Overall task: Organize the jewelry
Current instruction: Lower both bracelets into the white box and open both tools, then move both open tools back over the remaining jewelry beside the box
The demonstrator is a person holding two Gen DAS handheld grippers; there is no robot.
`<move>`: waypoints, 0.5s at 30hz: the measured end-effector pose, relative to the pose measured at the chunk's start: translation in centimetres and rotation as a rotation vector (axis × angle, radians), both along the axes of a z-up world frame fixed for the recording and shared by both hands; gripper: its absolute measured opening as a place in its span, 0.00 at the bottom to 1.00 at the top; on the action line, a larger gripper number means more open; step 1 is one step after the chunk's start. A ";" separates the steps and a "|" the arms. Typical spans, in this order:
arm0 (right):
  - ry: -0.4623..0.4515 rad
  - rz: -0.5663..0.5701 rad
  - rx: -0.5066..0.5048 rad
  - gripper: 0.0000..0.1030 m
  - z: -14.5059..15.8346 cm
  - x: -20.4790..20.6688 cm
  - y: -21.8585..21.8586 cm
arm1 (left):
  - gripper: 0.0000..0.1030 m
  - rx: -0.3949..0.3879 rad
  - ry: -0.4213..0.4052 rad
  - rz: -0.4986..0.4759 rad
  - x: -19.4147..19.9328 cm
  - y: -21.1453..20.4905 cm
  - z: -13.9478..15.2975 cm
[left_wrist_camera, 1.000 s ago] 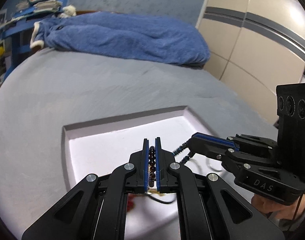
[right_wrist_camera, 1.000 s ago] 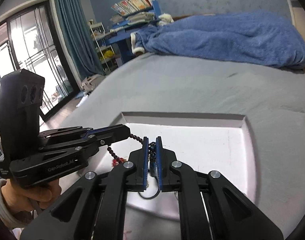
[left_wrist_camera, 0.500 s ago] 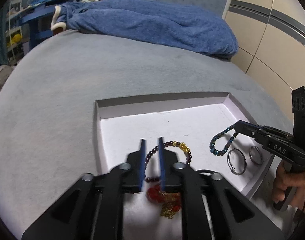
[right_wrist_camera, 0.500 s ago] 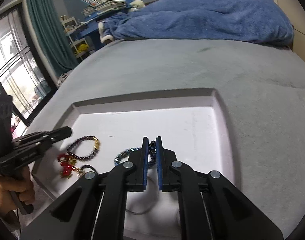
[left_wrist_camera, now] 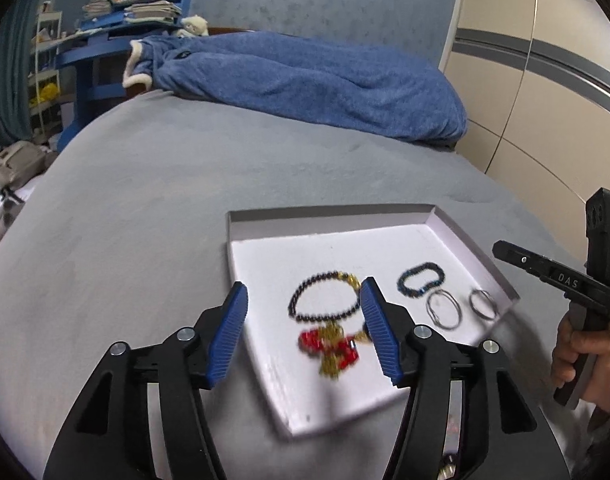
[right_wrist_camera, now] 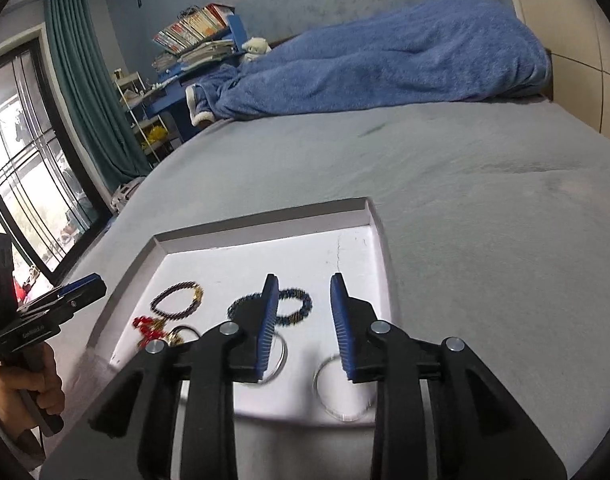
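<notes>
Left wrist view: my left gripper [left_wrist_camera: 303, 300] has spread wide and let go of the dark bracelet [left_wrist_camera: 325, 298], which now lies in the tray [left_wrist_camera: 329, 216]. My right gripper [right_wrist_camera: 303, 300] has opened too, leaving the blue bracelet [right_wrist_camera: 295, 306] beside the two rings [left_wrist_camera: 463, 306]. I judge the laying-out about finished.

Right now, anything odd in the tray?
Mostly tidy. The tray sits askew on the bed, and its floor shows a thin crack near the far right corner. The dark bead bracelet, blue bracelet and two rings lie apart.
</notes>
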State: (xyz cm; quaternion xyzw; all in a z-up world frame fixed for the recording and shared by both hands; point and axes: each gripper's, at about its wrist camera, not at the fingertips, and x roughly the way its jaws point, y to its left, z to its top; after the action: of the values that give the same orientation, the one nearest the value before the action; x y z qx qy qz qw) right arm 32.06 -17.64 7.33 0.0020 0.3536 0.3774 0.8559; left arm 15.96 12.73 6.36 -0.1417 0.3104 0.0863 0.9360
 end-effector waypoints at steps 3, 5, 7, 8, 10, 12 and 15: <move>-0.003 -0.001 0.006 0.31 0.1 -1.5 -1.0 | 0.60 -0.014 -0.016 0.006 -2.3 -0.6 0.0; -0.004 0.002 0.001 0.31 0.0 -2.6 -1.7 | 0.60 -0.022 -0.020 0.009 -3.5 -0.9 -0.2; -0.002 0.005 0.001 0.32 -0.1 -3.6 -2.1 | 0.60 -0.037 -0.021 0.011 -4.9 -1.3 -0.5; 0.004 0.009 0.000 0.33 -0.2 -4.0 -2.2 | 0.60 -0.044 -0.020 0.013 -5.5 -1.5 -0.7; 0.016 0.016 -0.011 0.34 -0.5 -4.8 -2.3 | 0.61 -0.062 -0.016 0.015 -6.6 -1.9 -1.2; 0.042 0.028 -0.019 0.34 -0.8 -5.5 -2.3 | 0.61 -0.083 -0.002 0.019 -7.7 -2.3 -2.1; 0.066 0.058 -0.049 0.34 -1.0 -6.4 -2.0 | 0.61 -0.110 0.012 0.028 -9.0 -2.9 -3.4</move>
State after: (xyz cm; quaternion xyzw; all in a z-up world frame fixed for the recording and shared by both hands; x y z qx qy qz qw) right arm 25.68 -19.60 6.36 -0.0167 0.3906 0.3932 0.8322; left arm 6.96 9.87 2.95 -0.1965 0.3183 0.0829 0.9237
